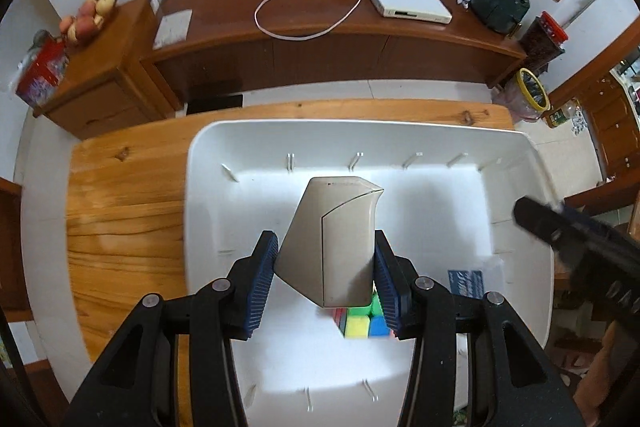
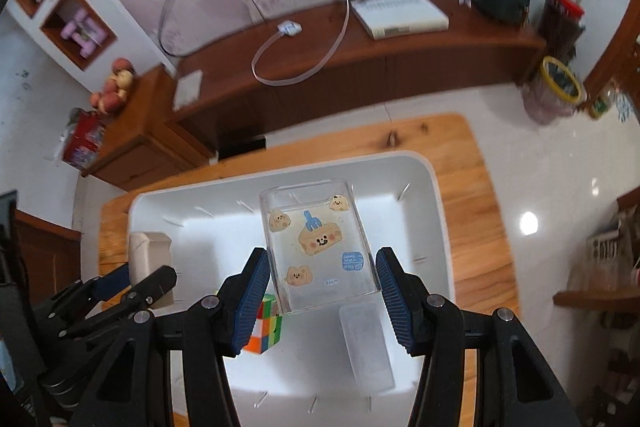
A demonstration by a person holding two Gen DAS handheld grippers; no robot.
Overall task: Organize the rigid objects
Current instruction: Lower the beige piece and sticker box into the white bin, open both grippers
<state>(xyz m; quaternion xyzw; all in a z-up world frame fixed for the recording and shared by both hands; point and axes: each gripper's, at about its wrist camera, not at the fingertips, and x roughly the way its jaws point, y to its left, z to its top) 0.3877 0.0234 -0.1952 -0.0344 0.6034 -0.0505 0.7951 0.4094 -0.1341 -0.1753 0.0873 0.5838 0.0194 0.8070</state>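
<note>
Above the white bin (image 1: 208, 163), already holding a Rubik's cube (image 1: 362, 323), left gripper (image 1: 326, 283) jaws clamp a beige case (image 1: 332, 239); right gripper (image 2: 322, 287) jaws grip a clear sticker-covered box (image 2: 316, 247), both unplaced.

The tub (image 1: 208, 163) sits on the table (image 1: 120, 195), cabinet (image 1: 320, 39) behind it. In the tub lies the puzzle cube (image 2: 266, 327), a flat case (image 2: 366, 343) to its right. Above them hang the box (image 1: 332, 239), left, and phone case (image 2: 320, 247), right.

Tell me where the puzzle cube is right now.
The puzzle cube lies on the floor of the white bin, below the left gripper and left of the frosted lid.
</note>
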